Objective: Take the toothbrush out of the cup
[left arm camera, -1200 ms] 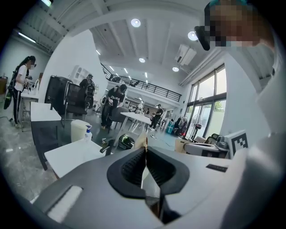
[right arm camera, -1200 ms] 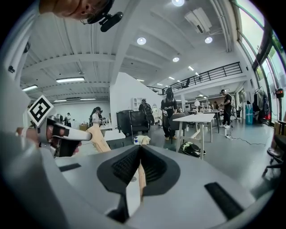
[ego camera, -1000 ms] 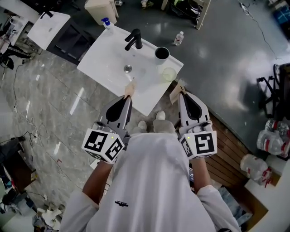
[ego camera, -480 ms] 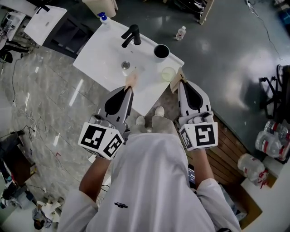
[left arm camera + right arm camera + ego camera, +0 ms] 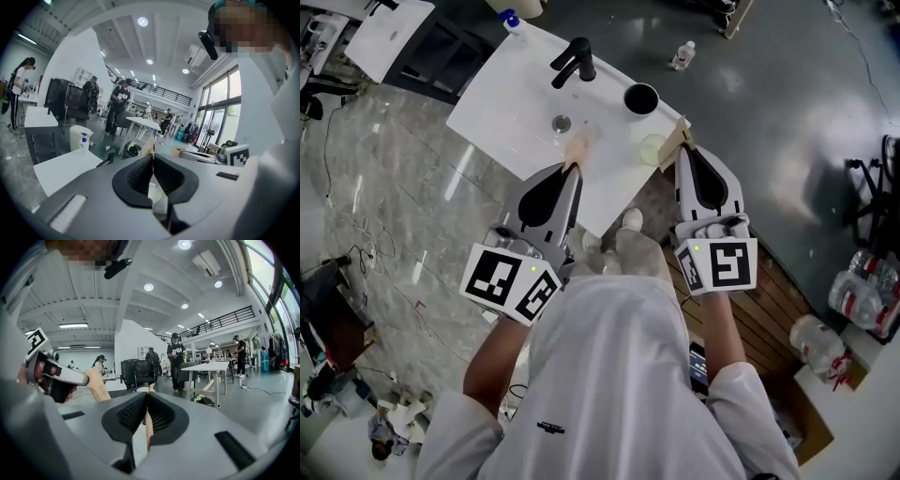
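Observation:
A black cup (image 5: pixel 641 98) stands on the white sink counter (image 5: pixel 502 103), right of the black faucet (image 5: pixel 575 61). Just in front of it sits a pale translucent cup (image 5: pixel 652 148). I cannot make out a toothbrush in either one. My left gripper (image 5: pixel 577 148) is shut and empty, its tan tips over the basin near the drain (image 5: pixel 562 123). My right gripper (image 5: pixel 681 134) is shut too, its tips beside the translucent cup. Both gripper views look level across the hall, over the shut left gripper (image 5: pixel 151 149) and the shut right gripper (image 5: pixel 150 389).
A blue-capped soap bottle (image 5: pixel 514 23) stands at the counter's far left corner. A small bottle (image 5: pixel 682 56) lies on the dark floor beyond the counter. Wooden decking (image 5: pixel 778 309) lies to the right. People and tables (image 5: pixel 140 123) fill the hall beyond.
Both grippers have moved forward towards the counter. The left tips went from its near edge to over the basin, the right tips up beside the translucent cup. Both stayed shut.

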A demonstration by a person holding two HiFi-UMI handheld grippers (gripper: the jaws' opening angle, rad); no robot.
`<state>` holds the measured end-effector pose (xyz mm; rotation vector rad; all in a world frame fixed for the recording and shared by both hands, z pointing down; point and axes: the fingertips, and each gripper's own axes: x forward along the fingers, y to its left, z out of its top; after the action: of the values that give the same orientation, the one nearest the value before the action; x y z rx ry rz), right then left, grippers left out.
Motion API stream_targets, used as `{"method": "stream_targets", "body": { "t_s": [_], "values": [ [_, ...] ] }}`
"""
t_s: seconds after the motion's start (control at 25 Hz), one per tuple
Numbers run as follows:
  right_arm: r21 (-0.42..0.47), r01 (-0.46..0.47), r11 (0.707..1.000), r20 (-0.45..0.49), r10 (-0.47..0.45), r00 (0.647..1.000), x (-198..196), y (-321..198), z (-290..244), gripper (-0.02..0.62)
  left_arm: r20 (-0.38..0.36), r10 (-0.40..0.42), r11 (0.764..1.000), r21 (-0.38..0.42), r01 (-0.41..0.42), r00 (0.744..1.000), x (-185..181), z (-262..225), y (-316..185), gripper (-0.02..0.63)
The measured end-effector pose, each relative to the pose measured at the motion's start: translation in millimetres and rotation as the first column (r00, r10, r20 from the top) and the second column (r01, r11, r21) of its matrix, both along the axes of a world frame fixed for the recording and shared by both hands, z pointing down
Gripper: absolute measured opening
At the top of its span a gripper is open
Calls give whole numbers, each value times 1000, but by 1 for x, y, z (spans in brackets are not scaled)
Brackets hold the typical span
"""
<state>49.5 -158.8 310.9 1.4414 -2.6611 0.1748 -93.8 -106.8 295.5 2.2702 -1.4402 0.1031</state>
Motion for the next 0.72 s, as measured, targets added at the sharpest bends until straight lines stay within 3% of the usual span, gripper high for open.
{"method": "stream_targets", "body": {
  "t_s": [0.72],
  "values": [
    [-30, 3, 1000, -26, -4, 1000, -7, -30, 62, 8, -11, -18, 998, -62, 17, 1000, 0, 37, -21, 8]
  ]
}}
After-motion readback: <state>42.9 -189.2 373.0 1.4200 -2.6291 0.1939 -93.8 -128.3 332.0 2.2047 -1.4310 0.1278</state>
